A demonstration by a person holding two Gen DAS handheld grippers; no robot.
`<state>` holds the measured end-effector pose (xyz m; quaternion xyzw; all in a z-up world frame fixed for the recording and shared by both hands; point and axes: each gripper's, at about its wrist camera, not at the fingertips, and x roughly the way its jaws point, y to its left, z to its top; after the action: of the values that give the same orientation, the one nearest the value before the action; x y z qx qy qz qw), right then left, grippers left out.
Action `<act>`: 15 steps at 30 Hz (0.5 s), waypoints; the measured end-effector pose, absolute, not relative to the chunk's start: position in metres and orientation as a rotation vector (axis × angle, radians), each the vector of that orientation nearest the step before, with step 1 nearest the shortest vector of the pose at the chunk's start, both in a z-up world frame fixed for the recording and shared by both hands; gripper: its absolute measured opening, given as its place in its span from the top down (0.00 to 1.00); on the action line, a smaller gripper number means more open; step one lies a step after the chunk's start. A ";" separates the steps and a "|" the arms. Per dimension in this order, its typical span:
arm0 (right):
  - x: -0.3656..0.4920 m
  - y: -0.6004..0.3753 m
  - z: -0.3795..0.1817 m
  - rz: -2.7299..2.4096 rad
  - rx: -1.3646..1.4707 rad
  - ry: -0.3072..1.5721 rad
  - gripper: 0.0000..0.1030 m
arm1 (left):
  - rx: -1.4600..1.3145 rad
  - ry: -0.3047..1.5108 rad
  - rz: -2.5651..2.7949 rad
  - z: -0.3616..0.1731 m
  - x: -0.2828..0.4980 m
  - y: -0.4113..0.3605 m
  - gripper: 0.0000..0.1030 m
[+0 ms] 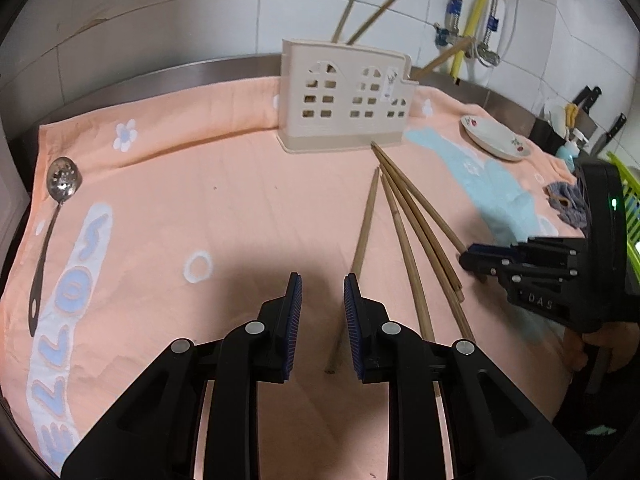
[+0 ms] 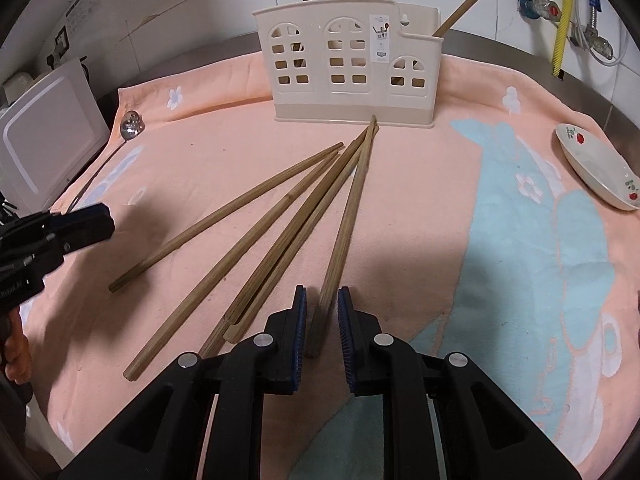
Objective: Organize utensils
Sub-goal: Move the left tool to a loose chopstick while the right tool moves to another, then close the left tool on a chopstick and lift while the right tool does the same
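Note:
Several wooden chopsticks (image 2: 280,216) lie fanned out on the peach towel (image 1: 200,184), in front of a beige house-shaped utensil holder (image 1: 344,100) with three chopsticks standing in it. My right gripper (image 2: 322,289) is low over the towel with the rightmost chopstick (image 2: 348,216) between its pads, and a little room shows on each side of it. My left gripper (image 1: 322,278) stands narrowly open just above the towel. The leftmost chopstick (image 1: 366,224) runs under its right finger. A slotted metal spoon (image 1: 62,178) lies at the towel's left edge.
A white flowered plate (image 1: 494,138) sits on the towel's right side, near a grey cloth (image 1: 564,200) and a green rack (image 1: 628,192). Knives (image 1: 588,100) stand at the back right. A white board (image 2: 44,132) leans at the left. Tiled wall and pipes lie behind.

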<state>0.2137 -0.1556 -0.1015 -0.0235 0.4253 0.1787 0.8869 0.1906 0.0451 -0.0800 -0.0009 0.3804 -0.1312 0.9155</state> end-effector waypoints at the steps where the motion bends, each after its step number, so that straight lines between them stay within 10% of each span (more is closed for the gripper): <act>1: 0.214 -0.155 -0.102 0.366 -0.054 0.884 0.88 | 0.002 0.787 -0.275 -0.081 0.191 0.044 0.79; 15: 0.212 -0.160 -0.102 0.350 -0.057 0.874 0.91 | 0.059 0.858 -0.307 -0.103 0.197 0.029 0.79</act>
<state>0.2122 -0.1597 -0.1024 -0.0276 0.4211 0.1684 0.8908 0.1971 0.0289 -0.1033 0.0284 0.4143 -0.1481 0.8976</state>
